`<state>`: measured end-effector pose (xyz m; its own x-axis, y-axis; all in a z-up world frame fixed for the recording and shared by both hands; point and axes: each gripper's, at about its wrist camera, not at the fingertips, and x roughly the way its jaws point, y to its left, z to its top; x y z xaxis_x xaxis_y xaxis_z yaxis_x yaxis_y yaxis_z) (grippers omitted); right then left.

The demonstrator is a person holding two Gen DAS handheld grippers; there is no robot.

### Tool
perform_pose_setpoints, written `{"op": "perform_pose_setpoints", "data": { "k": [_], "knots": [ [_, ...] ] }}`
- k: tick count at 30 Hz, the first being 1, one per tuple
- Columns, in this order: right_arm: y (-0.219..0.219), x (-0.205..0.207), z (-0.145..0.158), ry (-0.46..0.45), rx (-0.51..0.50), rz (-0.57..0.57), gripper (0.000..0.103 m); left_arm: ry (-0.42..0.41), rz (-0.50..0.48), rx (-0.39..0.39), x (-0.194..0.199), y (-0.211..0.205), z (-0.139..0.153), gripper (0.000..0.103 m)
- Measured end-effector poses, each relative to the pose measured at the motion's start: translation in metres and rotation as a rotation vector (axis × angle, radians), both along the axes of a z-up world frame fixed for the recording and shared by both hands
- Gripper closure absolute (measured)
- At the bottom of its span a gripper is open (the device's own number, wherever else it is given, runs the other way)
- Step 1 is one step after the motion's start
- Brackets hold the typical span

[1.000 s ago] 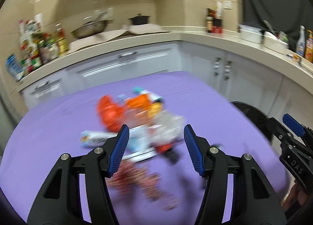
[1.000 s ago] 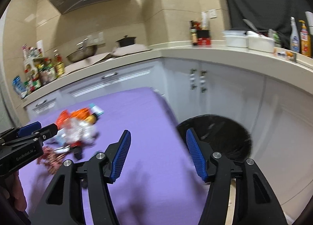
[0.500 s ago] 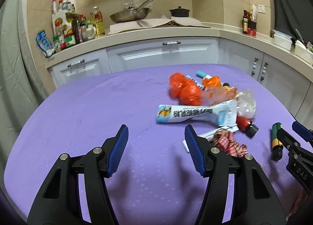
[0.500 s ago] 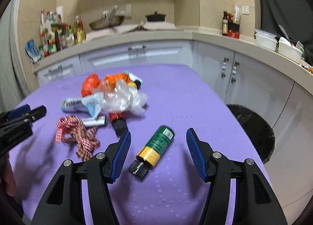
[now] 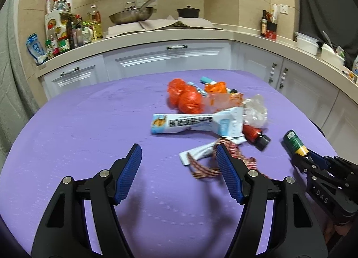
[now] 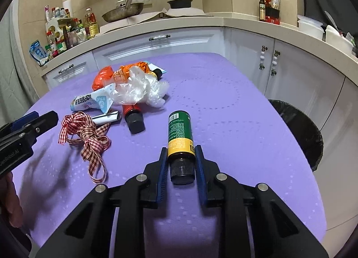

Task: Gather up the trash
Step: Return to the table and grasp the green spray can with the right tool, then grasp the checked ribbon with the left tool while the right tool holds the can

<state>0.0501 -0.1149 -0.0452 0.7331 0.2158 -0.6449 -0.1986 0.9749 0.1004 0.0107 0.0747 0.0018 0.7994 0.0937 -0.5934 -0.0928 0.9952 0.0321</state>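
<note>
The green bottle (image 6: 180, 133) is clamped at its neck by the right gripper (image 6: 180, 164), whose jaws have just been closing; it should be lifted level toward the black bin (image 6: 297, 128) off the desk's (image 6: 223, 92) right edge. The left gripper (image 5: 177, 173) is held open and empty.

A: The surface (image 6: 223, 105) wears a matt purple cloth with a dotted weave; the ribbon (image 6: 89, 137) at centre left is checked fabric.

B: The bottle (image 6: 180, 132) has a glossy printed label and ribbed black cap. Crinkled clear plastic bag (image 6: 141, 87) above, shiny.

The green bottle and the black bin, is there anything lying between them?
No. In the right wrist view, only bare purple tablecloth lies between the green bottle and the black bin.
</note>
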Motion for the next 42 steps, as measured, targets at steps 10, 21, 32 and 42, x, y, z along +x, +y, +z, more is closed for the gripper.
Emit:
{"op": "perform_pose_setpoints", "data": {
  "k": [10, 21, 32, 42],
  "knots": [
    [-0.022, -0.003, 0.002, -0.017, 0.041, -0.014, 0.078, 0.058, -0.054, 0.004, 0.017, -0.029, -0.014, 0.061],
    [-0.046, -0.006, 0.009, -0.059, 0.073, -0.045, 0.078, 0.028, -0.091, -0.045, 0.008, -0.034, -0.009, 0.097],
    [-0.075, -0.007, 0.023, -0.109, 0.074, -0.111, 0.078, -0.080, -0.154, -0.050, -0.006, -0.056, 0.033, 0.097],
    [-0.114, -0.002, 0.034, -0.156, 0.062, -0.206, 0.078, -0.126, -0.236, -0.052, 0.011, -0.098, 0.047, 0.097]
  ]
}}
